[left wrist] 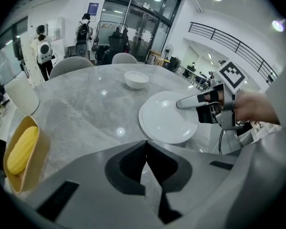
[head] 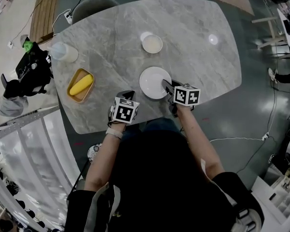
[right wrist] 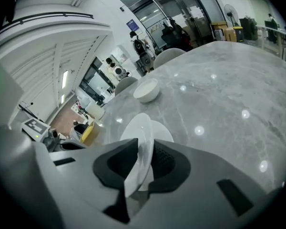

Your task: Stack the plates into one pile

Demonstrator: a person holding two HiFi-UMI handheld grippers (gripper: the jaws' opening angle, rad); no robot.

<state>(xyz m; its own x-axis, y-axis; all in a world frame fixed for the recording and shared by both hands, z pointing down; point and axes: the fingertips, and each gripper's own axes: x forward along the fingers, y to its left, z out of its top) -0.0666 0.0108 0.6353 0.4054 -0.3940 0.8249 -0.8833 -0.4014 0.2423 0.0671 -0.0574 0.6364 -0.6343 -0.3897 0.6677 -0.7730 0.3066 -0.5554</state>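
Note:
A white plate (head: 152, 82) lies near the table's front edge, its near rim between the jaws of my right gripper (head: 167, 86), which is shut on it. In the right gripper view that plate (right wrist: 142, 128) stands edge-on and tilted between the pads, over a second white plate (right wrist: 164, 131) flat on the table. The left gripper view shows the held plate (left wrist: 166, 120) resting on the lower plate's rim (left wrist: 141, 123), with one right finger (left wrist: 193, 100) across its top. My left gripper (head: 127, 94) hovers left of the plates, shut and holding nothing (left wrist: 144, 146).
A small white bowl (head: 152, 43) sits farther back on the grey marble table (head: 193, 62). A yellow tray (head: 80, 85) with a yellow item lies at the left, beside a pale cup (head: 64, 52). Chairs stand behind the table; people stand far off.

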